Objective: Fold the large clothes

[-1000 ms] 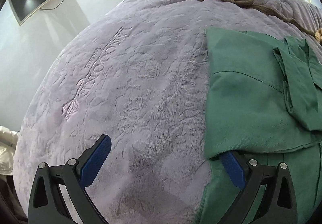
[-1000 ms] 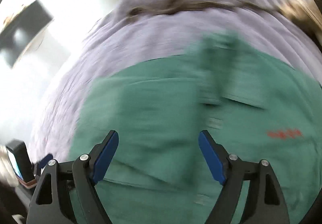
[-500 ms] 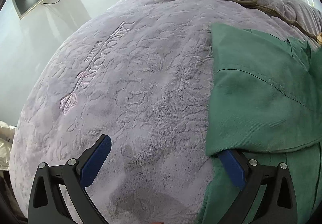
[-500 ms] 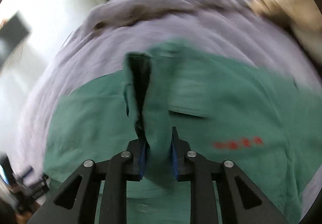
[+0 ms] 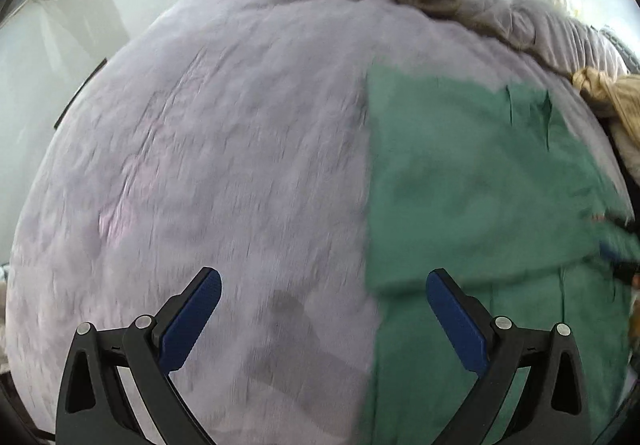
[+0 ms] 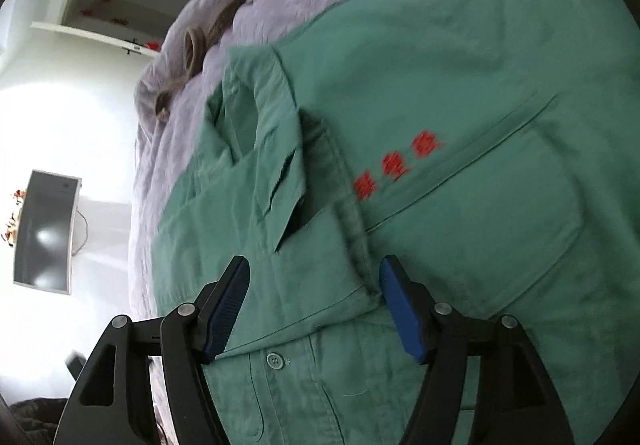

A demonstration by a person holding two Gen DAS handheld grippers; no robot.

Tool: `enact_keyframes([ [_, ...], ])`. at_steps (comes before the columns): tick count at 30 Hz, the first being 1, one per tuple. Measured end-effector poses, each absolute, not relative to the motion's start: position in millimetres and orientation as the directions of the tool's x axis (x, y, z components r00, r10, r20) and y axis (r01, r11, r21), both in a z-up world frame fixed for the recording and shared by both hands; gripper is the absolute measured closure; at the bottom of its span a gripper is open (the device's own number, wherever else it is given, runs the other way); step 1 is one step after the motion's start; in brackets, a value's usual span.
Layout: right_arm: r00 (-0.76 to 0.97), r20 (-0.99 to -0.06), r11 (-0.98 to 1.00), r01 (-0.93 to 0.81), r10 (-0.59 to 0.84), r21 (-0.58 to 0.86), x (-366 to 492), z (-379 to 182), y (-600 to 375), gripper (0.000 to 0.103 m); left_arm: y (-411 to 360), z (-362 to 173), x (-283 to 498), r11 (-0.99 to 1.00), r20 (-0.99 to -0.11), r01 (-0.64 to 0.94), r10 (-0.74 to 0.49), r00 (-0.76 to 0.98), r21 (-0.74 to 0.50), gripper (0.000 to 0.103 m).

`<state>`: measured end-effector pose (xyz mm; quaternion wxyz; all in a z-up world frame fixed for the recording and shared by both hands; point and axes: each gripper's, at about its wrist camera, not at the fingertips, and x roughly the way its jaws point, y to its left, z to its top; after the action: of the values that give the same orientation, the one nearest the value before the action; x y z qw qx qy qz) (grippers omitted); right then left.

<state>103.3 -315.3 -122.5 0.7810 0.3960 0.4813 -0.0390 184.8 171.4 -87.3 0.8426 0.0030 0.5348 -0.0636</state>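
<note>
A green work shirt (image 6: 440,93) with red embroidered characters lies flat, partly folded, its sleeve doubled across toward nine o'clock.

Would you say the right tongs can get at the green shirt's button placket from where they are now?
Probably yes: the right tongs stand open directly over the green shirt, the placket runs between the tips, and nothing covers it.

Green shirt (image 5: 472,181) blurred, cut off rightward.
</note>
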Motion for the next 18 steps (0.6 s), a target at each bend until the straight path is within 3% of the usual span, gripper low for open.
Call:
enact_keyframes([
  [5,0.537,-0.786,0.679,0.457,0.305,0.575,103.9,-124.7,-315.1,0.033,142.4,-107.6,256.0,0.985,-0.901,0.116,-0.164,0.402,-0.128,0.0],
  [7,0.505,-0.819,0.705,0.474,0.274,0.528,106.5,-123.4,-312.3,0.062,130.8,-120.6,276.4,0.984,-0.909,0.106,-0.171,0.379,-0.141,0.0],
  [8,0.48,-0.841,0.732,0.476,0.249,0.488,108.8,-122.2,-311.2,0.095,126.9,-124.3,281.7,0.987,-0.911,0.092,-0.159,0.38,-0.133,0.0],
  [13,0.479,-0.87,0.837,0.424,0.117,0.346,113.7,-99.3,-306.9,0.098,125.0,-126.3,274.0,0.993,-0.912,0.069,-0.118,0.392,-0.099,0.0],
  [16,0.425,-0.904,0.878,0.451,-0.052,0.161,125.7,-103.3,-317.7,0.1,133.6,-126.6,273.9,0.993,-0.915,0.088,-0.106,0.39,-0.077,0.0],
  [18,0.41,-0.912,0.862,0.468,-0.014,0.197,126.6,-109.4,-325.5,0.099,141.1,-126.9,276.5,0.991,-0.918,0.088,-0.126,0.376,-0.1,0.0],
])
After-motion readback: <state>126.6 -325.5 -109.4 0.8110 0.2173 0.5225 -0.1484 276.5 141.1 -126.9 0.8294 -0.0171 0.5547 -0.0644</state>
